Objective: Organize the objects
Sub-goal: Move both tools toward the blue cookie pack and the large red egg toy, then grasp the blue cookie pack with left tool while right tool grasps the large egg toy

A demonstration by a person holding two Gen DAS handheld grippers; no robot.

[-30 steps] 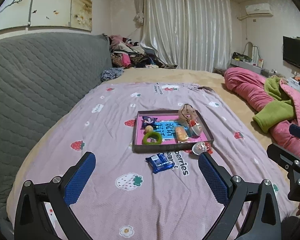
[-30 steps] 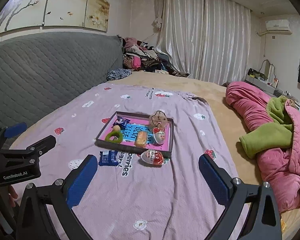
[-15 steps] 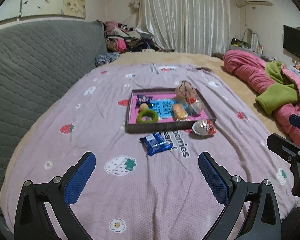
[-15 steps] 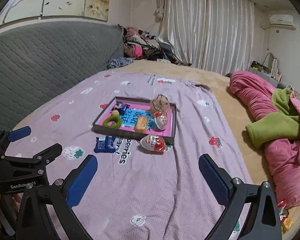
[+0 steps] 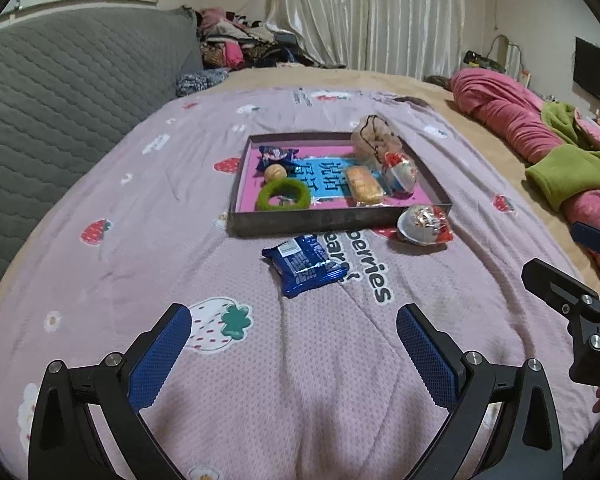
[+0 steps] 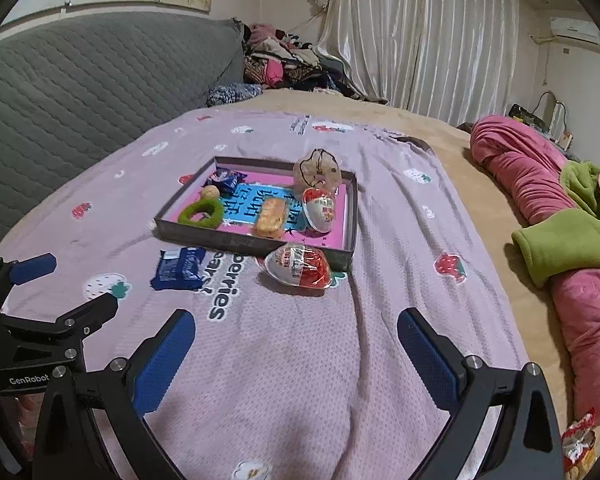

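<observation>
1. both tools are empty and hover low over the bed: the left hand-held gripper [image 5: 290, 342] has its blue pads spread wide apart, and the right hand-held gripper [image 6: 296, 344] is spread just as wide, clamped on nothing.
2. two things lie outside the tray [image 5: 324, 222] on the strawberry blanket [image 5: 112, 264]. the blue snack packet [image 5: 305, 265] lies flat just in front of the tray's near wall, at about 12 o'clock from the left tool. the wrapped egg [image 6: 299, 266] rests at the tray's near right corner, apparently touching the wall, at 12 o'clock from the right tool.
3. the packet looks light, thin and crinkly, and its foil is probably slick. a grip across its short width near the middle, pads coming down on both long edges, seems safest; the soft bedding should give, so the lower fingertip can dig under.
4. the egg looks light and rigid but rounded and film-wrapped, so likely to squirt out or roll. taking it across its widest belly with gentle closure seems best; pinching the loose red wrapper tail would be weaker.
5. inside the tray already sit a green ring [image 5: 283, 196], a small bun [image 5: 365, 183], another egg [image 6: 319, 209], a blue wrapper [image 5: 276, 155] and a mesh pouch [image 5: 374, 141].
</observation>
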